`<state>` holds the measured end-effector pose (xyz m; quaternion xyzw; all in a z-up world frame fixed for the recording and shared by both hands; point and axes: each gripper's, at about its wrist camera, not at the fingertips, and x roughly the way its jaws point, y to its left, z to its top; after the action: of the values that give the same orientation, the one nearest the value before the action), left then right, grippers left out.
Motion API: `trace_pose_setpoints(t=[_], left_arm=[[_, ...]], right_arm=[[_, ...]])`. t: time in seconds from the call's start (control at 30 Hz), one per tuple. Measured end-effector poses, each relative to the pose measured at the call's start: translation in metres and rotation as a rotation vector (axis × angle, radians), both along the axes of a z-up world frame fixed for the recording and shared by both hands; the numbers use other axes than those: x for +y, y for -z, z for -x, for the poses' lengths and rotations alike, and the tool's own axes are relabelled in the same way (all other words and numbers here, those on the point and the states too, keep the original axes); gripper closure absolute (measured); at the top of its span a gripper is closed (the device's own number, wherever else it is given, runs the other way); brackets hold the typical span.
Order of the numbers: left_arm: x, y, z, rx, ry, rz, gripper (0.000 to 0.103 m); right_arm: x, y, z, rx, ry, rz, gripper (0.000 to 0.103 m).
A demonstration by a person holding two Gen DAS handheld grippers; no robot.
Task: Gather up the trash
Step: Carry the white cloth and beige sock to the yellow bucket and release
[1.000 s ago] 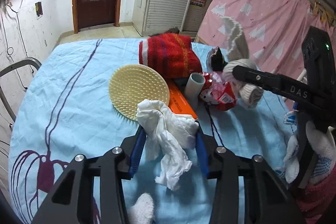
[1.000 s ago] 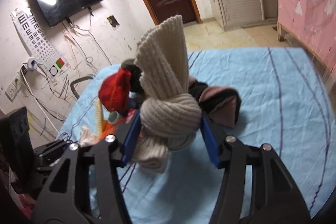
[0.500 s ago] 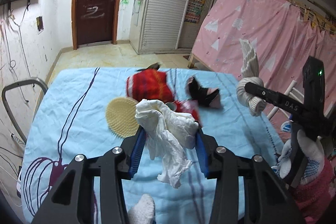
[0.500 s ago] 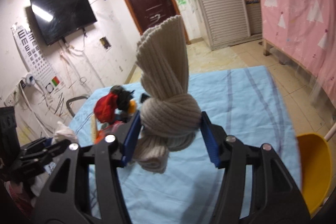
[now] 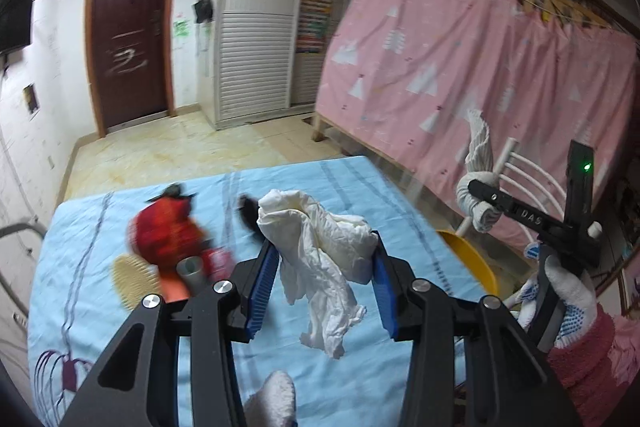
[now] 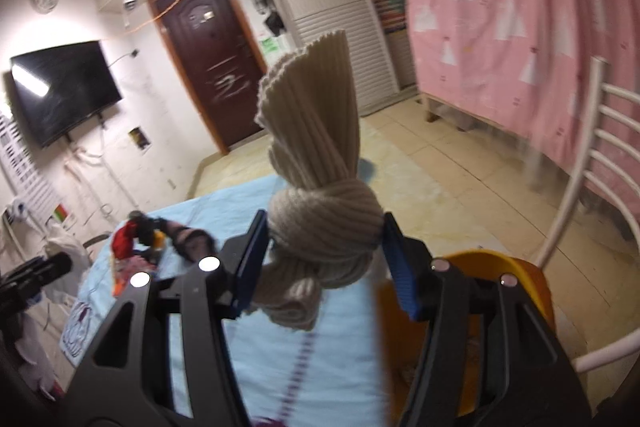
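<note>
Left wrist view: the left gripper point(image 5: 324, 279) clamps a crumpled white tissue point(image 5: 320, 251) above the bench point(image 5: 80, 227), likely for binning. The right gripper's point(image 6: 324, 255) fingers pinch a knotted beige sock point(image 6: 320, 195) beside the yellow bin point(image 6: 532, 283), probably for dropping.

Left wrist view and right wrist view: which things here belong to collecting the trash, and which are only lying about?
Part of the job:
- left tool, shut on the crumpled white tissue
- right tool, shut on the knotted beige sock
- yellow bin beside the table, the likely drop place

Just lying about on the blue tablecloth:
- red cloth
- round yellow mat
- small grey cup
</note>
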<state>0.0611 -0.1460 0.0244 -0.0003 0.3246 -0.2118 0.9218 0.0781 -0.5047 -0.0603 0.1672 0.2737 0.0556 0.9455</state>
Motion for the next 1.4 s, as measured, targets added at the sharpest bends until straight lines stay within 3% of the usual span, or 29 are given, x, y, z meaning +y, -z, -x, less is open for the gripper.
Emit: trace_pose_setpoints(t=[0.33,0.4,0.43,0.83,1.1,1.4], left_arm=[[-0.085,-0.002,-0.007,0.015,0.138,0.021,0.067],[-0.102,-0.002,-0.010,0.021,0.164,0.026,0.067],[-0.108,0.000,-0.010,0.024,0.172,0.027,0.067],[-0.206,0.007,-0.020,0.072,0.335,0.042,0.067],[-0.258,0.017,-0.022,0.111,0.355,0.025,0.038],[-0.261,0.018,-0.020,0.122,0.347,0.032,0.034]], right_arm=[[-0.059,0.031,0.016,0.059,0.104,0.045,0.046],[-0.067,0.038,0.016,0.073,0.115,0.042,0.024],[-0.073,0.041,0.017,0.075,0.125,0.035,0.022],[-0.118,0.042,0.036,0.015,0.232,-0.051,0.022],[-0.147,0.033,0.055,-0.035,0.304,-0.098,0.022],[-0.141,0.030,0.051,-0.042,0.272,-0.113,0.022]])
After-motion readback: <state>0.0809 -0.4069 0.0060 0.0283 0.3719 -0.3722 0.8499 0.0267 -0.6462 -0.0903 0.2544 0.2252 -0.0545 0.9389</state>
